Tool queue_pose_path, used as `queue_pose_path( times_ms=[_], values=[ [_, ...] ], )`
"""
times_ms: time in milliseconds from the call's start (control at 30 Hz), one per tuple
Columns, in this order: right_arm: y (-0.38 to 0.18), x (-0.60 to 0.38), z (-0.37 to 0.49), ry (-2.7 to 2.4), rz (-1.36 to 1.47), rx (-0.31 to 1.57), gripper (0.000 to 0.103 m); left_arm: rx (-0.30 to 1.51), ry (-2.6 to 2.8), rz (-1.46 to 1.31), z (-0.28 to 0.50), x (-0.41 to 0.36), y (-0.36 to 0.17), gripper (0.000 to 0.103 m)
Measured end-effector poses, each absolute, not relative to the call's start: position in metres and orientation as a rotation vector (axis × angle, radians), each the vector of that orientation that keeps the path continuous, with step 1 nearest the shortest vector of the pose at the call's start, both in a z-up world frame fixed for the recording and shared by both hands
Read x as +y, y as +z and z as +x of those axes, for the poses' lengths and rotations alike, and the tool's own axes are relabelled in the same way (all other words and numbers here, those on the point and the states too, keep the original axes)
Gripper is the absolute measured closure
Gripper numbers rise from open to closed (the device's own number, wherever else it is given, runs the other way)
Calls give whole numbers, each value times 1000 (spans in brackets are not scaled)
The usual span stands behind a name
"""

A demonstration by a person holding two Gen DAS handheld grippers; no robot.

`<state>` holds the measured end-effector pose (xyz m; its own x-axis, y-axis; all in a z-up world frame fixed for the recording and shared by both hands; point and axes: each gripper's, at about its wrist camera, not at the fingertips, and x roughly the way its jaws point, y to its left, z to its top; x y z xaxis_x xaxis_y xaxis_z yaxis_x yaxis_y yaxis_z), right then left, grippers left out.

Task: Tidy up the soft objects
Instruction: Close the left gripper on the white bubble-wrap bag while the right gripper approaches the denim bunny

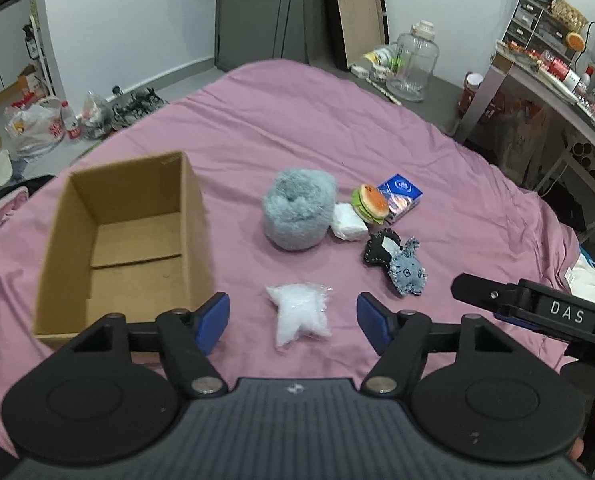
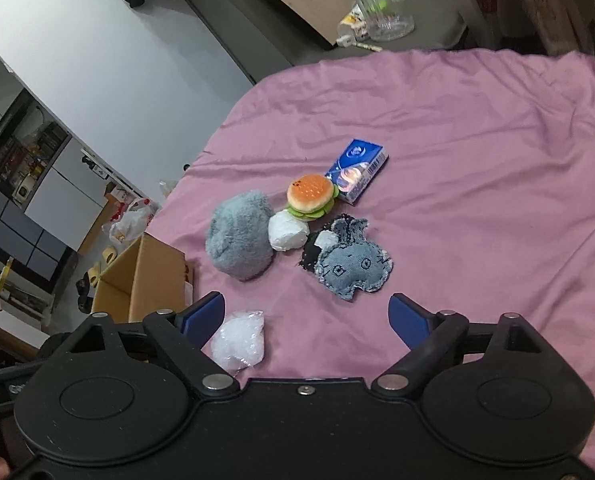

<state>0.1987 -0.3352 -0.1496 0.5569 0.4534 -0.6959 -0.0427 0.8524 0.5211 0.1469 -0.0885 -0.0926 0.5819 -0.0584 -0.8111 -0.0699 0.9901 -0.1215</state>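
Note:
An open, empty cardboard box (image 1: 129,240) sits on the pink bed sheet (image 1: 297,120) at the left. My left gripper (image 1: 293,320) is open, its blue pads either side of a clear bag of white stuffing (image 1: 301,314). Beyond lie a grey fluffy ball (image 1: 297,208), a white wad (image 1: 347,222), a burger plush (image 1: 371,202), a blue tissue pack (image 1: 401,196) and a denim cat plush (image 1: 405,272) on a black patch. My right gripper (image 2: 307,318) is open and empty, just short of the denim cat (image 2: 351,268); the stuffing bag (image 2: 239,340) lies by its left finger.
The box also shows in the right wrist view (image 2: 145,276). A glass jar (image 1: 413,64) stands on the floor past the bed's far edge. A cluttered desk (image 1: 557,80) is at the right, bags and bottles (image 1: 41,124) on the floor at the left.

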Motion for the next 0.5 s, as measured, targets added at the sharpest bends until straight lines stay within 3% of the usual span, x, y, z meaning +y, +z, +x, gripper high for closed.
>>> queue_pose_path(
  times_ms=[200,500],
  values=[
    [-173,-338,215,293,497,979,22,1021,12,-169,170,-97,-122,42],
    [-198,-340,239,282,510,1030,23,1101,18,-180,202,-105,-161,45]
  ],
)
